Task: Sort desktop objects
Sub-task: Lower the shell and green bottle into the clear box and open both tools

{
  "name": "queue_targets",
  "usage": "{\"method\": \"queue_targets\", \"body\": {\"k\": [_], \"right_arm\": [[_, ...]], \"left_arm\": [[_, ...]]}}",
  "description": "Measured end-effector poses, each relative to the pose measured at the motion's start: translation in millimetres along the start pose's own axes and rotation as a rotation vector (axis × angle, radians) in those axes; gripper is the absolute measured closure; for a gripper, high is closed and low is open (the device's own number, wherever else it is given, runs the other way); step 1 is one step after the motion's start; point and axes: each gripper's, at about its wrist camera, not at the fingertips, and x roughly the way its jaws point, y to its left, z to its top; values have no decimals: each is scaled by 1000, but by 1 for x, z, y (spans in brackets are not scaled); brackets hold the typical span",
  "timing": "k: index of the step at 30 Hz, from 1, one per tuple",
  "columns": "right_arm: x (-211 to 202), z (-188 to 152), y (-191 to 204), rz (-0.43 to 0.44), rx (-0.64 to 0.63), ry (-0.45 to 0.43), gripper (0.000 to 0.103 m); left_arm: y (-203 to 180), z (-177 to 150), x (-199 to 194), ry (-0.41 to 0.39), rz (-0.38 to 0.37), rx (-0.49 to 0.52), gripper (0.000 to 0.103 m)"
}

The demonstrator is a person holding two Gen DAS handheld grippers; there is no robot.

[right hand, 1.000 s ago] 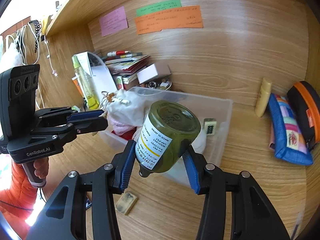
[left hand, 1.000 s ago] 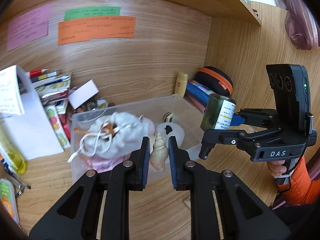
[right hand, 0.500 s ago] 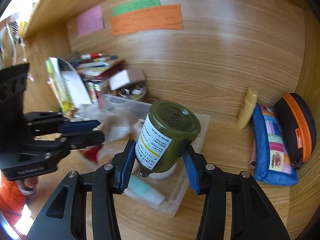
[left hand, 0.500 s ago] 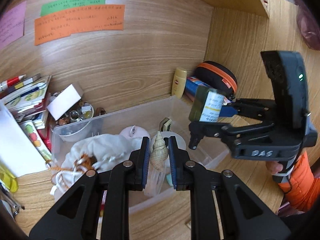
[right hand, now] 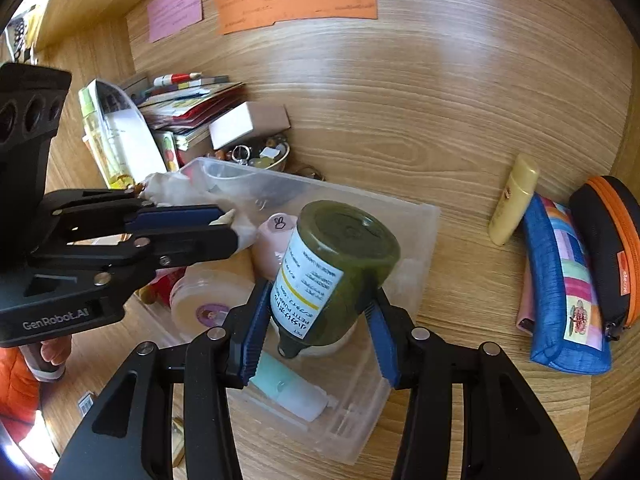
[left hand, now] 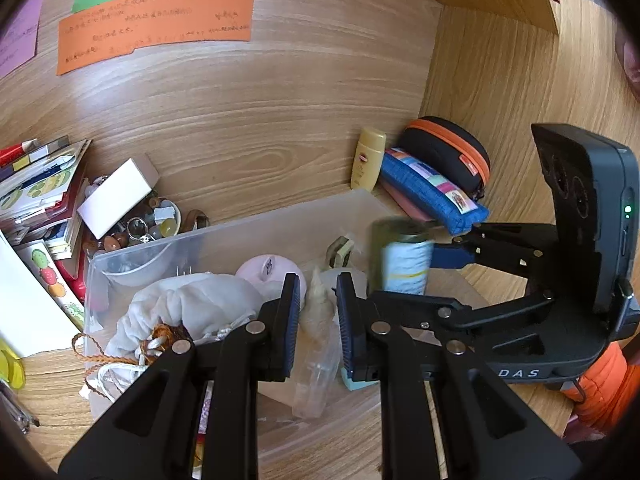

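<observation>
My left gripper (left hand: pixel 318 312) is shut on a cream spiral seashell (left hand: pixel 316 306) and holds it over the clear plastic bin (left hand: pixel 240 236). My right gripper (right hand: pixel 316 332) is shut on a dark green bottle (right hand: pixel 340 272) with a white label, held upside down over the bin (right hand: pixel 416 216). In the left wrist view the bottle (left hand: pixel 404 260) is blurred above the bin's right end. The right wrist view shows the left gripper (right hand: pixel 216 220) with the shell tip (right hand: pixel 226 217) above the bin's left part. The bin holds a white drawstring bag (left hand: pixel 192 308), a pink round case (right hand: pixel 276 236) and a mint tube (right hand: pixel 288 392).
A yellow tube (right hand: pixel 514 200), a blue patchwork pouch (right hand: pixel 560 288) and a black case with orange zip (right hand: pixel 608 248) lie right of the bin. Books, a white box (left hand: pixel 116 196) and a bowl of trinkets (left hand: pixel 148 224) sit behind it at left. Wooden walls enclose the nook.
Both grippers have moved forward and down over the bin with their objects. The green bottle has dropped closer to the bin's right end.
</observation>
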Motion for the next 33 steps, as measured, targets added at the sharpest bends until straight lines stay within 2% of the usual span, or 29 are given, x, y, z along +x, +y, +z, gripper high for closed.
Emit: {"method": "queue_targets", "body": {"k": [4,9,16,19,22,23,28,30,33], "right_arm": [[-2,-3,8,-23,-37,-11,60],[-3,-5,14,-40,-62,-18,58],[-2,-6,11,-64,-52,-30,43],[-6,-8,11,-62,-47,-49,38],[-10,-8,10,-64,-39,-70,30],[-10,-7,10,-63,-35,-72,29],[-10,-5,3,-50,1,-63,23],[-12,-5,0,-45,22,-59,23],[-20,-6,-4,-41,47,-59,21]], "left_arm": [[-6,-4,-2,-3,12,20,81],[-12,-7,-5,-17,24,42,66],[-11,-7,-12,-38,37,39,54],[-10,-7,-20,-57,41,38,46],[-13,-7,-28,-89,72,47,37],[-13,-7,-31,-103,89,50,31],[-13,-6,-46,-149,116,35,23],[-12,-7,-51,-161,153,28,13],[-10,-9,-56,-162,191,19,11]]}}
